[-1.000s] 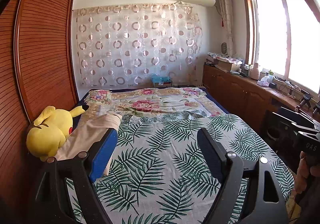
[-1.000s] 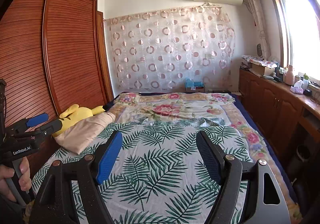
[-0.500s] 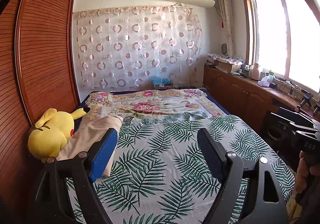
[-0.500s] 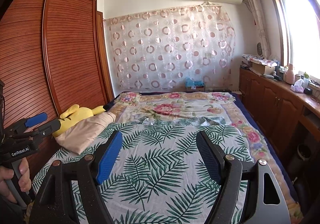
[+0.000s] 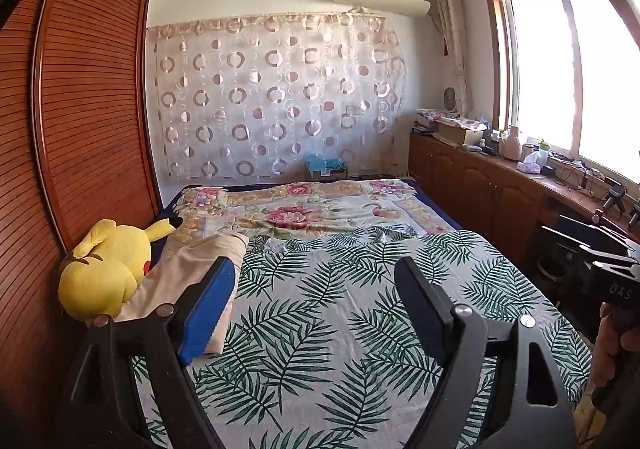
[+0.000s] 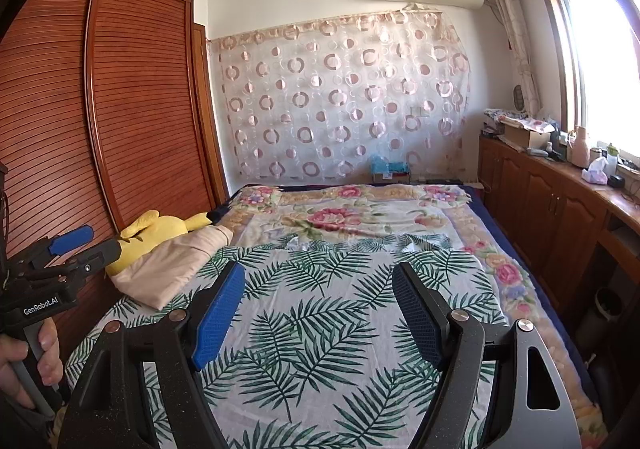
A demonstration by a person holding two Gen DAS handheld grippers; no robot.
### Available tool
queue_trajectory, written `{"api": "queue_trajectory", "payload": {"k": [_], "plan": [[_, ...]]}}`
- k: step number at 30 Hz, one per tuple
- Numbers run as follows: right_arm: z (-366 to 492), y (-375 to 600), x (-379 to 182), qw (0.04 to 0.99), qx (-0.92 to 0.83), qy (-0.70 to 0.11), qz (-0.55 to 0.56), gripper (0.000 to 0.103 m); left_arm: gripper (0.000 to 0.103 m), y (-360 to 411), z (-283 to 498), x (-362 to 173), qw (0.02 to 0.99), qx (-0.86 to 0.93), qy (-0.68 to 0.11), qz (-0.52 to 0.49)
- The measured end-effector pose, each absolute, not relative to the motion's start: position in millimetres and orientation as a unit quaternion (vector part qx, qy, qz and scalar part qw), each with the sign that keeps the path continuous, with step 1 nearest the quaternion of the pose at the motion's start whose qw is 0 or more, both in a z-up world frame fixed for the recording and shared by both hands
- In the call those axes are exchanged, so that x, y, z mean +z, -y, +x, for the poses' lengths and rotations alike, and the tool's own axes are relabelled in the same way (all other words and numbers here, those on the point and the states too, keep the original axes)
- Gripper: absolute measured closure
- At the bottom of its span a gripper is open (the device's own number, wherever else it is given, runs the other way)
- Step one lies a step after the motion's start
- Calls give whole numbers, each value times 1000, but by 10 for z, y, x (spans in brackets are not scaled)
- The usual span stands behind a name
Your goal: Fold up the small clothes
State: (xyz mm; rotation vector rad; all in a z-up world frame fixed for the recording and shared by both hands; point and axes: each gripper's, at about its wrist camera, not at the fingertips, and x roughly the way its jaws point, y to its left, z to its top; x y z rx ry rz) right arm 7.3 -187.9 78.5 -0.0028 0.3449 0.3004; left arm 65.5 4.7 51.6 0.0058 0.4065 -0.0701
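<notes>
A beige folded garment (image 5: pixel 188 273) lies at the left side of the bed, beside the yellow plush toy (image 5: pixel 106 269). It also shows in the right wrist view (image 6: pixel 176 261). My left gripper (image 5: pixel 316 289) is open and empty, held above the palm-leaf sheet (image 5: pixel 340 309), with the garment just behind its left finger. My right gripper (image 6: pixel 318 289) is open and empty above the middle of the sheet (image 6: pixel 320 321). The left gripper also shows at the left edge of the right wrist view (image 6: pixel 60 249).
A wooden louvred wardrobe (image 6: pixel 100 109) lines the bed's left side. A floral blanket (image 5: pixel 304 209) covers the far half of the bed. Wooden cabinets (image 6: pixel 560 209) with clutter run along the right under the window. The plush toy also shows in the right view (image 6: pixel 156 229).
The left view has shifted slightly, so the room sits a little further right and lower in frame. Both grippers stay open and empty.
</notes>
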Motion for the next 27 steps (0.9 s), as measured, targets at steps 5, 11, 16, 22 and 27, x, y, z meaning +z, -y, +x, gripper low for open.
{"api": "queue_trajectory", "payload": {"k": [5, 11, 16, 22, 27], "plan": [[77, 1888, 794, 974, 150, -171, -2, 25, 20, -45, 652, 507, 979, -35, -202, 3], [81, 1898, 797, 974, 151, -171, 0, 25, 20, -45, 650, 502, 979, -34, -201, 3], [81, 1903, 794, 973, 152, -171, 1, 25, 20, -46, 649, 498, 979, -34, -201, 3], [82, 1905, 793, 973, 152, -171, 0, 25, 20, -47, 647, 495, 979, -34, -201, 3], [83, 1909, 792, 973, 152, -171, 1, 25, 20, -50, 646, 494, 979, -34, -201, 2]]}}
